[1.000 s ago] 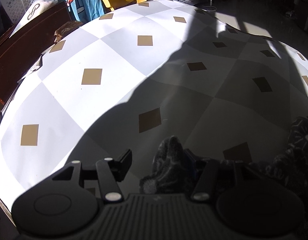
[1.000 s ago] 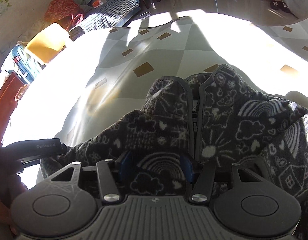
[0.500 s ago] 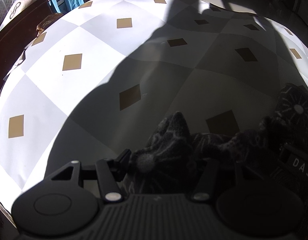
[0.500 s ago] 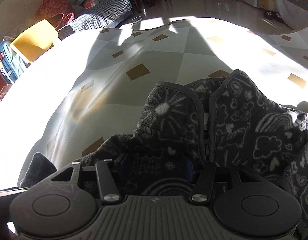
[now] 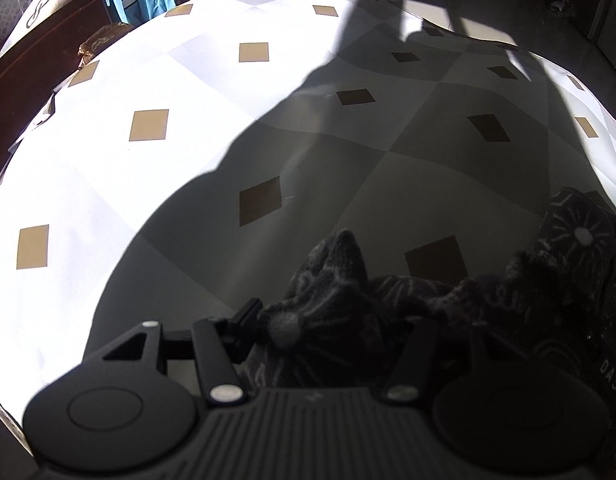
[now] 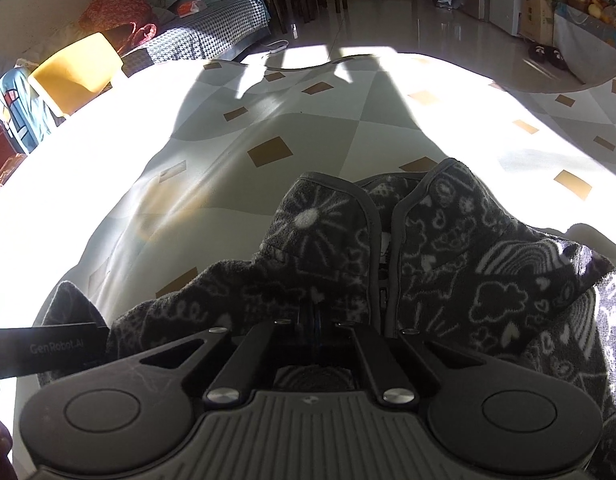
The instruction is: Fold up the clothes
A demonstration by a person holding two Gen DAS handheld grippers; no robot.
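A dark grey fleece jacket [image 6: 448,264] with white doodle print lies bunched on the checked tablecloth [image 6: 267,120], its zip front and collar facing up. My right gripper [image 6: 312,320] is shut on a fold of the fleece just left of the zip. In the left wrist view a crumpled edge of the same jacket [image 5: 332,280] sits between the jaws of my left gripper [image 5: 336,316], which stands open. The fabric touches the left finger [image 5: 247,316] and hides the right one. This side lies in deep shadow.
The tablecloth [image 5: 147,160] stretches far ahead, sunlit at the left. A yellow chair [image 6: 75,72] and dark wooden furniture [image 5: 27,80] stand past its far left edge. A houndstooth sofa [image 6: 211,40] and shiny floor lie beyond. A black lettered bar [image 6: 47,350] crosses the right view's lower left.
My right gripper's jaws have closed from wide apart onto the fleece. In the left view the fabric has slid from the right finger across the whole gap.
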